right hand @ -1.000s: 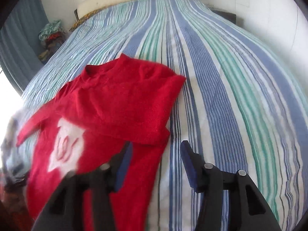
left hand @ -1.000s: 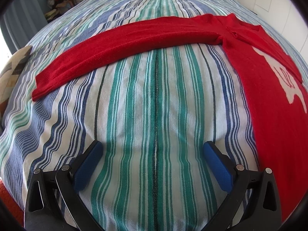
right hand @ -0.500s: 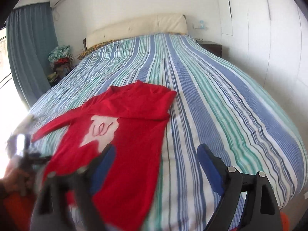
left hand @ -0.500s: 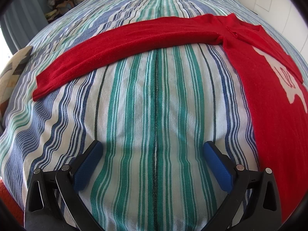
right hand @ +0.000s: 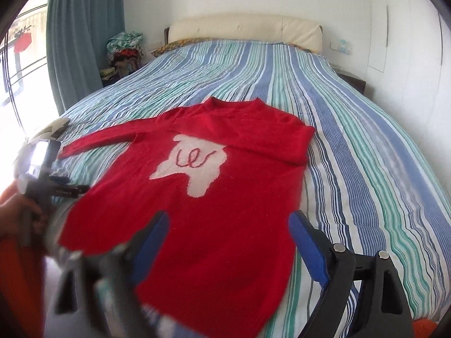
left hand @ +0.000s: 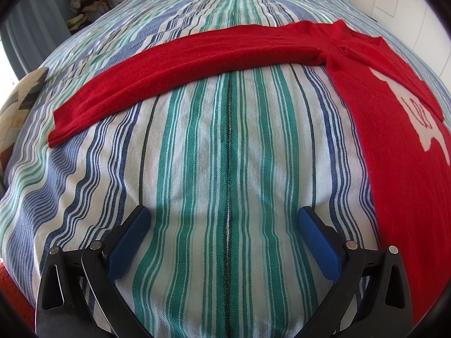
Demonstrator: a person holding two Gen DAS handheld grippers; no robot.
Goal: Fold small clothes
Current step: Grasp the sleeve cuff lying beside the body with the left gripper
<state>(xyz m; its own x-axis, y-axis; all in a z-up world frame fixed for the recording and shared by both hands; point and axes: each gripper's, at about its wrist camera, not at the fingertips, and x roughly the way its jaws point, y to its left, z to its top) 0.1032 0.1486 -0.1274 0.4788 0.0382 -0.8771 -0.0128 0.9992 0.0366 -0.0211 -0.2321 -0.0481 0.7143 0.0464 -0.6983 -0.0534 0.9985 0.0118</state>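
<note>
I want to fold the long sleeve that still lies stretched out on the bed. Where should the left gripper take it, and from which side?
Probably at the cuff end of the red knitted sweater. That sleeve lies flat across the striped bedcover, and the cuff is its free end. The open left gripper could come in low from the near edge, one finger sliding under.

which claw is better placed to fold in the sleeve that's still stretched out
Left. The left claw hangs open over the striped bedspread facing the outstretched sleeve directly. The right claw, also open, hovers over the red sweater body, across from that sleeve.
</note>
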